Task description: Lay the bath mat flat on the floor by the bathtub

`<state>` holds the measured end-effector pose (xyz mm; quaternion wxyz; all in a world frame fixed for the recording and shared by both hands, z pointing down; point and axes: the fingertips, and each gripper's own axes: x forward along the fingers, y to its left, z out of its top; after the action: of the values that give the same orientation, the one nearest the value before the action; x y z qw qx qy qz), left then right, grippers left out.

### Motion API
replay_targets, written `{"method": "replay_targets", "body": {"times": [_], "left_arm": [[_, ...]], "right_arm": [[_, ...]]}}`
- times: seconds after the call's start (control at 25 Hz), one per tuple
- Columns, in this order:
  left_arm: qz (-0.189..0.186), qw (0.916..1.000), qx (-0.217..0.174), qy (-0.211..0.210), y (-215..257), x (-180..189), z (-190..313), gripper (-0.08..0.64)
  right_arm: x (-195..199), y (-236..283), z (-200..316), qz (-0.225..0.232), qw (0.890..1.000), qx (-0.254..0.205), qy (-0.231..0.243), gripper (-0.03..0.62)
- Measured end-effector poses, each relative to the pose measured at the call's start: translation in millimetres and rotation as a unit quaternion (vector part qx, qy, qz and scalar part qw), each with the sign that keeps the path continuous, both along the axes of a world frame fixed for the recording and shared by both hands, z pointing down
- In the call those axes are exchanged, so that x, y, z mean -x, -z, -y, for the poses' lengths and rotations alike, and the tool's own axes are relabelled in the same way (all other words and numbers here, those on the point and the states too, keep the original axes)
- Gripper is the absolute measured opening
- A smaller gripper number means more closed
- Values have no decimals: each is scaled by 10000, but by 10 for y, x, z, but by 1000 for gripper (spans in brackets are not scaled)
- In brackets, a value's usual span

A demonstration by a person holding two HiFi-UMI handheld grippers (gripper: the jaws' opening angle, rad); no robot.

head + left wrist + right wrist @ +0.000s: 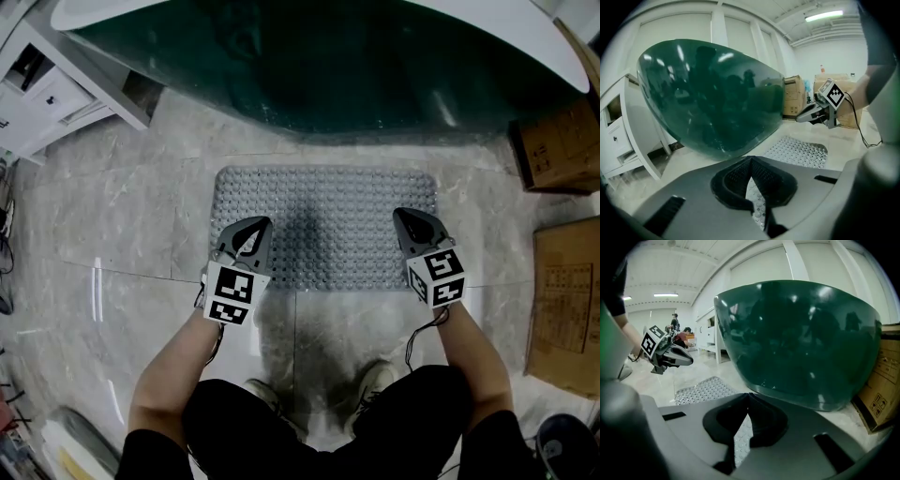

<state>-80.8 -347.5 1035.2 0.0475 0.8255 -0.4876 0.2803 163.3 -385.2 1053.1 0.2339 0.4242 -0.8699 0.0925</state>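
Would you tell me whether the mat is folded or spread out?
Spread out: the mat lies as one full rectangle on the floor, no folds.

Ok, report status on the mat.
Left tongs, right tongs shut, empty. Bath mat flat on floor by bathtub, tongs over its near corners. Nothing on it.

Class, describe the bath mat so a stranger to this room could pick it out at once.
Find the dark green bathtub at the top of the head view. On the pale floor just in front of it lies the bath mat, flat. It is a grey rectangle covered in small bumps, unlike the brown cardboard boxes to its right.
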Motion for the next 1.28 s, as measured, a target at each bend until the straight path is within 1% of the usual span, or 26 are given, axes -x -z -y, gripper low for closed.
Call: {"method": "replay_targets", "body": {"times": [0.16, 0.28, 0.36, 0.52, 0.68, 0.8, 0.92, 1.08, 1.28], "left_arm": [[-154, 9994, -224, -214, 228, -192, -9, 16], [-239, 9988, -343, -246, 441, -254, 0, 15], [-324, 9987, -325, -201, 600, -259, 6, 15], [-438, 9987, -166, -175, 1005, -255, -65, 15], [-596, 9978, -70, -268, 1594, -332, -306, 15], [-750, 9966, 165, -285, 2080, -416, -523, 15], [-1018, 9937, 362, -294, 2642, -538, -729, 15], [-1334, 9895, 447, -342, 3423, -686, -932, 15], [-1666, 9839, 627, -160, 4208, -629, -1083, 15]], "right_arm": [[66, 200, 2, 31, 9998, -172, 109, 17], [127, 403, 8, 23, 9994, -283, 173, 17], [162, 575, 2, 60, 9995, -283, 160, 17], [260, 1020, -94, 226, 9996, -123, 114, 17], [315, 1597, -316, 257, 9995, 108, 121, 17], [341, 2100, -506, 186, 9993, 293, 157, 17], [382, 2626, -695, 123, 9985, 466, 259, 17], [510, 3317, -857, 74, 9974, 559, 445, 17], [728, 4170, -970, 200, 9975, 567, 360, 17]]}}
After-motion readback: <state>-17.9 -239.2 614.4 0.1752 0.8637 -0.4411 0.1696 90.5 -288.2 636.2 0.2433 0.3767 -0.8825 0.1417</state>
